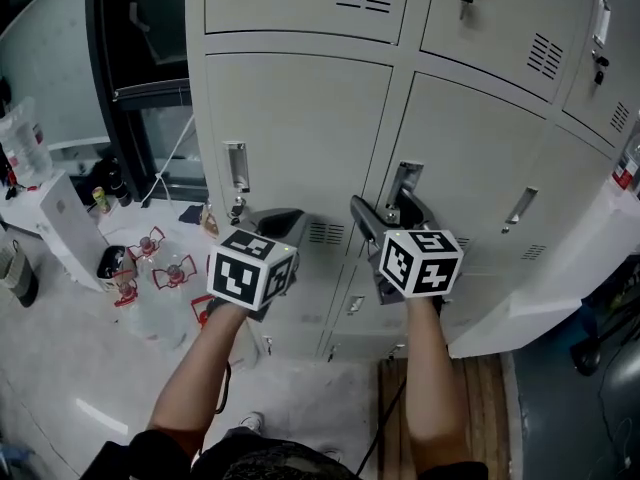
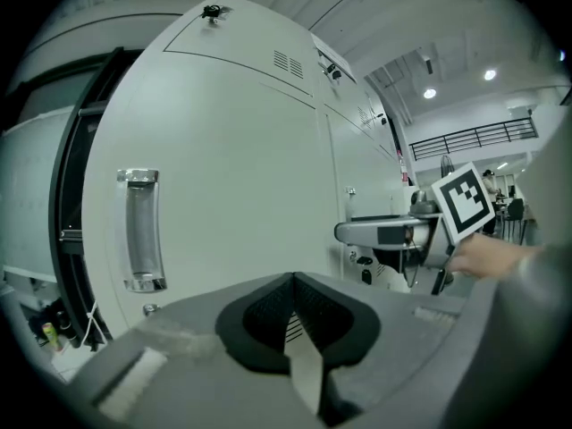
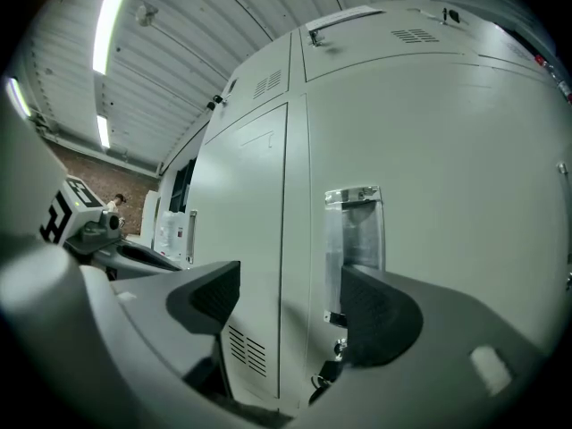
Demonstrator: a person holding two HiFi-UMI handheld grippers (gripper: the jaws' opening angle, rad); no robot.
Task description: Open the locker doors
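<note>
- Locker doors: pale grey sheet metal, flat panels, all closed, straight ahead of both grippers.
- Left handle: shiny recessed upright rectangle on the left door, with a small lock under it.
- Left gripper: jaws pressed together, nothing between them, held near the door's louvred vent slots.
- Right gripper: jaws spread, dark ribbed pads, up at the right handle; contact unclear.
- Floor on the left: clear plastic bottles with red carry loops, beside a white box.

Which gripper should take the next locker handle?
Right. The right gripper is open at the recessed silver handle of a grey locker door; the left gripper is shut, its nearest handle off to one side.
</note>
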